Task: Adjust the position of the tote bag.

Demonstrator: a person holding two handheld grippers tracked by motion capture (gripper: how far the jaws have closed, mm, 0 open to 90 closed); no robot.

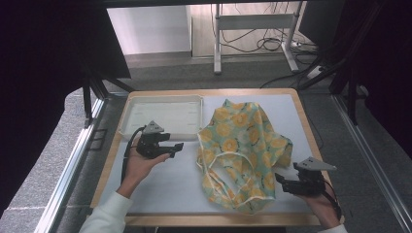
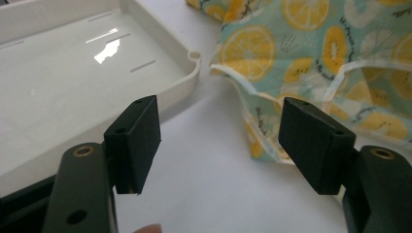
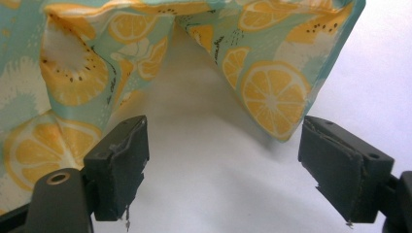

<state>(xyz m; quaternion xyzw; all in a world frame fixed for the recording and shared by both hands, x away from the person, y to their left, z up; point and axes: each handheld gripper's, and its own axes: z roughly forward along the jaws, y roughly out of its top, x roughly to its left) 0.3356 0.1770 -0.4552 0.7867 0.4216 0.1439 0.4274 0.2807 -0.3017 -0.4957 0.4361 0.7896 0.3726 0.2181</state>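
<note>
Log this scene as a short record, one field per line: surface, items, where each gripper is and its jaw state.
surface: white table top with a wooden edge
tray: white tray, nothing in it, at the far left
cloth: crumpled lemon-print cloth, right of the tray, apart from it
left gripper: left gripper, open, near the tray's corner, holding nothing
right gripper: right gripper, open, at the cloth's near right edge, not gripping it

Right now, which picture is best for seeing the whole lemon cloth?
The high view: it shows the whole lemon cloth crumpled on the table, right of the white tray. The left gripper view catches just an edge of it past the open jaws, and the right gripper view sees folds hanging close, with no outline.
</note>
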